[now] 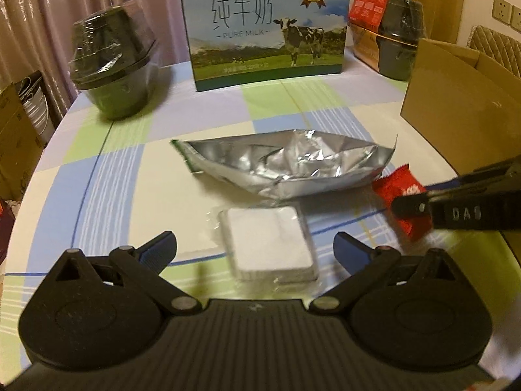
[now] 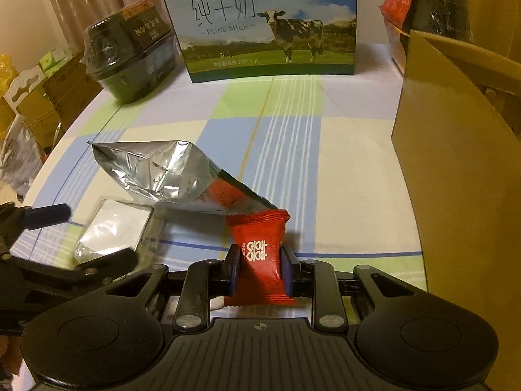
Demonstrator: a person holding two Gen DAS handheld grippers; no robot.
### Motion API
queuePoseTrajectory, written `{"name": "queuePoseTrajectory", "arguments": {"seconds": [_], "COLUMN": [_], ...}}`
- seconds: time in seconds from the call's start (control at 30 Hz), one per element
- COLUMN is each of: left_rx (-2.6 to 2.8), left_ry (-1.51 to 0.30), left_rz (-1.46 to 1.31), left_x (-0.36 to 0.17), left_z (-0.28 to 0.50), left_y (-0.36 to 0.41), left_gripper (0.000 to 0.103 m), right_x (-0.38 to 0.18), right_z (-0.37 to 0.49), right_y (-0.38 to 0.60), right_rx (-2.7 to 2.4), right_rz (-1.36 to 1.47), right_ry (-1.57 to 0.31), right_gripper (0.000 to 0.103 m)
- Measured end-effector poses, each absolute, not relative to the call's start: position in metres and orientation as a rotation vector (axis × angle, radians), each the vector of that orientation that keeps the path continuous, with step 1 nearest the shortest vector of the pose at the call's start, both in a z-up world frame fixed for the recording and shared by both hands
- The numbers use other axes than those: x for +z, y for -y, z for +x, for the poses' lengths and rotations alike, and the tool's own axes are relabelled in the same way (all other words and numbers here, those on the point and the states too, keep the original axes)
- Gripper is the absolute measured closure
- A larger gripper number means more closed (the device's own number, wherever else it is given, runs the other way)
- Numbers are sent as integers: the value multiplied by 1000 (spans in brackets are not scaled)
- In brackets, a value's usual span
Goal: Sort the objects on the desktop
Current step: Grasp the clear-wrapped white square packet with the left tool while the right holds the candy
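red candy packet [image 2: 260, 254] between right gripper [image 2: 260, 270] jaws, pitched downward

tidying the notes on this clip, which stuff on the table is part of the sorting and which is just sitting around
Part of the job:
- red candy packet, clamped in the right gripper
- white wrapped block, between the open left gripper fingers
- torn foil pouch
- open cardboard box, probably the bin

Lying about:
- milk carton
- two black wrapped bowl packs

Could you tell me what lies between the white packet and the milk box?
The crumpled silver foil bag lies between the white packet and the milk box, seen in the left wrist view.
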State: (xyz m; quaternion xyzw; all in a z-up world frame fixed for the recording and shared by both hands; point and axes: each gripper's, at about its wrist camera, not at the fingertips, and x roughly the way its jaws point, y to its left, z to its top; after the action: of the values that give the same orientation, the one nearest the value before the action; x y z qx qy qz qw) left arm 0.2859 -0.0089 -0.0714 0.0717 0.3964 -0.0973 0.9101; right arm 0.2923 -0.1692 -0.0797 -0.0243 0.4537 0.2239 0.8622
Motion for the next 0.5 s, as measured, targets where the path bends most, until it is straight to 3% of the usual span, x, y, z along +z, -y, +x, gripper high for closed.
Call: {"name": "queuePoseTrajectory", "arguments": {"seconds": [0.2, 0.4, 0.5], "left_rx": [-157, -138, -118], "left_ry": [-850, -893, -911], "left_rz": [174, 163, 138], "left_x": [-89, -101, -98], "left_z": [299, 304, 303], "left_y": [26, 22, 16], "left_gripper": [18, 46, 50], "right_x": [-84, -88, -86], "right_z": [295, 298, 298], "right_y": [173, 175, 174], "right_rx": [473, 484, 494], "right_rz": [-36, -27, -24], "right_ry": [-967, -978, -974], "right_gripper": [81, 81, 81]}}
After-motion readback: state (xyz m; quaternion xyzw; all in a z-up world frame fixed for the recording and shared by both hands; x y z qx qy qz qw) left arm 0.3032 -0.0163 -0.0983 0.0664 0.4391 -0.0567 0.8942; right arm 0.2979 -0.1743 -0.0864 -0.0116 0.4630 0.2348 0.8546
